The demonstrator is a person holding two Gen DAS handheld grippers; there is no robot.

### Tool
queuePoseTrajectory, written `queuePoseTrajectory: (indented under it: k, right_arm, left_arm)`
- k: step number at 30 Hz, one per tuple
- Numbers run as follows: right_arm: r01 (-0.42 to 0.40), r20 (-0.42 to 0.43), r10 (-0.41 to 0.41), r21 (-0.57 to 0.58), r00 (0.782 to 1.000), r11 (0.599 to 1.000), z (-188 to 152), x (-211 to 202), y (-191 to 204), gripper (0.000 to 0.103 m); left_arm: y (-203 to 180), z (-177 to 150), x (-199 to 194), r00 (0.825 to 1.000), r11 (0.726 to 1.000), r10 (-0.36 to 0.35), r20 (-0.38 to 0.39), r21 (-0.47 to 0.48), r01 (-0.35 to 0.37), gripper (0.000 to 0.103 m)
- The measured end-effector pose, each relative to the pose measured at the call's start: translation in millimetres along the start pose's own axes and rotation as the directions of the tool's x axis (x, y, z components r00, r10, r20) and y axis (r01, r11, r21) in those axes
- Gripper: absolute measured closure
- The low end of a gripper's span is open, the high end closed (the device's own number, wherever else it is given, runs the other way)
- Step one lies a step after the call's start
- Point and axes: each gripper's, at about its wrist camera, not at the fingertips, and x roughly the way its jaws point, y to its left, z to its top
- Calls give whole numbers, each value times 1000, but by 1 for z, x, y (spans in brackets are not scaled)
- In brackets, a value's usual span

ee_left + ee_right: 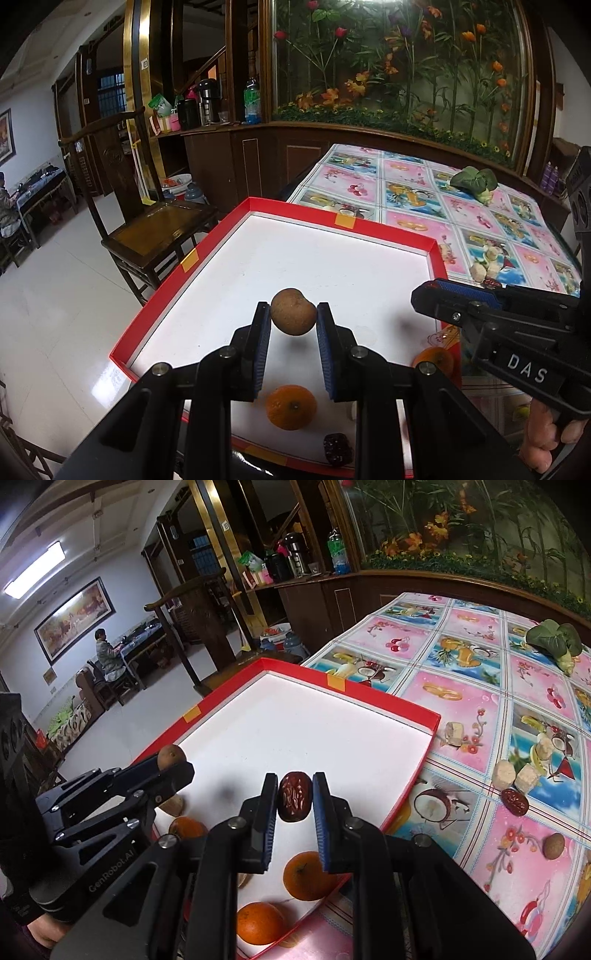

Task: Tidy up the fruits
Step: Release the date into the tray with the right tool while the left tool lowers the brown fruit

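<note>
My left gripper (293,314) is shut on a round brown fruit (293,311), held above the white floor of the red-rimmed tray (332,214). My right gripper (294,794) is shut on a dark red wrinkled date (294,795), also over the tray (388,698). Oranges (291,406) (434,360) and another date (337,447) lie at the tray's near end. In the right wrist view several oranges (308,875) (258,921) rest in the tray, and the left gripper (173,766) with its brown fruit (170,755) shows at left.
On the patterned tablecloth (480,635) lie a leafy green vegetable (556,640), pale chunks (504,773), a loose date (514,801) and a brown fruit (554,845). A wooden chair (147,221) stands left of the table. A person sits at a far desk (105,653).
</note>
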Motion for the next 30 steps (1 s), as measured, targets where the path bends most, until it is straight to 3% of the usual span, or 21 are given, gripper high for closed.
queuePoseTrajectory:
  k: [17, 30]
  right_arm:
    - [17, -50, -18, -31, 999, 999, -7, 30, 13, 82]
    - [-54, -76, 55, 21, 996, 998, -8, 41, 3, 82]
  left_arm:
    - [11, -4, 14, 999, 1000, 17, -34, -8, -17, 79]
    - [10, -5, 27, 997, 998, 57, -53, -11, -58, 79]
